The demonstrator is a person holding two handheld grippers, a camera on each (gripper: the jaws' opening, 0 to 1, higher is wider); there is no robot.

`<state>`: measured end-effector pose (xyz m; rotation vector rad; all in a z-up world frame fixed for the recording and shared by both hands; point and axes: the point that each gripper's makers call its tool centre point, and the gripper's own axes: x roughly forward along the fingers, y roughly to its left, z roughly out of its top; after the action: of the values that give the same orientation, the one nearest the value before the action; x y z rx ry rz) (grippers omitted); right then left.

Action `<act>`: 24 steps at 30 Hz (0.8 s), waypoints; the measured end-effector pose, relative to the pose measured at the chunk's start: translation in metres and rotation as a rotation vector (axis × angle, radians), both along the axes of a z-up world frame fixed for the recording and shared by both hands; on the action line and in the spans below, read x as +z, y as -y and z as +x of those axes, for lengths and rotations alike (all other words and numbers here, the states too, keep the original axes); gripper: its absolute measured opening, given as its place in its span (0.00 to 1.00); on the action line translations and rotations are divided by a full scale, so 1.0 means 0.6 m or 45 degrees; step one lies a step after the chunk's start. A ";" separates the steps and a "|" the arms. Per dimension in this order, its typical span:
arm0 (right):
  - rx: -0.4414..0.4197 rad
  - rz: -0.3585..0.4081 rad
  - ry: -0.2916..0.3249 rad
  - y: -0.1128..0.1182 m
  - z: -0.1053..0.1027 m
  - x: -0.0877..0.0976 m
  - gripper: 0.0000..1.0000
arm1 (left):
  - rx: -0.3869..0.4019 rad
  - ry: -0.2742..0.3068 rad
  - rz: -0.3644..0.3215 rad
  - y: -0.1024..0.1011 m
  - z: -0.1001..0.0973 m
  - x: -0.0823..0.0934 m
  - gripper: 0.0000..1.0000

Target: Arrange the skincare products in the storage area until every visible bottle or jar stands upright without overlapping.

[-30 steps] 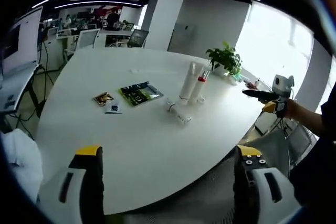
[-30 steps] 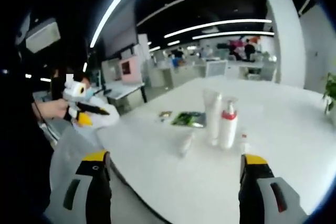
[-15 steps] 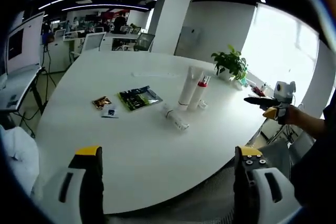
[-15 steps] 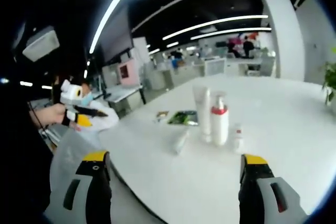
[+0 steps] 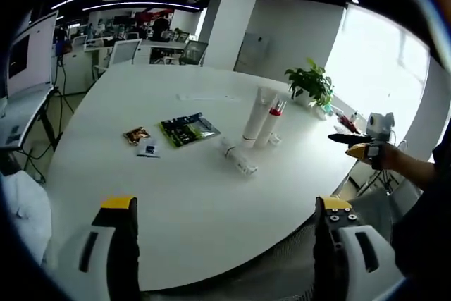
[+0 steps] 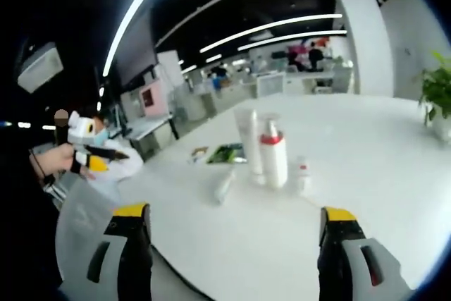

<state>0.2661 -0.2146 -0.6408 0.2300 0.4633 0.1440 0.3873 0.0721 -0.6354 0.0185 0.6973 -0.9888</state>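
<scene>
Both hand-held grippers, left (image 5: 224,244) and right (image 6: 232,248), hang with jaws wide apart, empty, well short of the products. Ahead of the right one, the white tube (image 6: 246,140) and pump bottle (image 6: 273,153) stand upright mid-desk (image 6: 366,174); the small tube (image 6: 224,185) lies flat just beside them, probably first to fix.

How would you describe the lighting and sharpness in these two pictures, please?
Left gripper view: bright window light washes out the right side behind the plant, yet the table and tube look fairly sharp. Right gripper view: much darker, the ceiling nearly black apart from glowing strip lights; the pump bottle and the lying tube are soft. Both bend straight lines strongly towards the edges.
</scene>
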 end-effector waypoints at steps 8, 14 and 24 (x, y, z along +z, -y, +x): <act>-0.035 -0.013 0.002 0.022 0.014 -0.002 0.90 | -0.004 -0.027 0.005 0.008 0.000 -0.012 0.99; -0.045 0.004 -0.006 0.034 0.035 -0.019 0.87 | -0.001 -0.033 0.019 0.009 0.003 -0.015 0.99; -0.068 0.000 -0.050 0.056 0.072 -0.059 0.77 | 0.042 -0.044 0.046 0.003 0.023 -0.025 0.99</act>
<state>0.3092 -0.2483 -0.6761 0.2451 0.4958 0.0871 0.4012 0.0702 -0.6506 0.0218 0.7447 -0.9468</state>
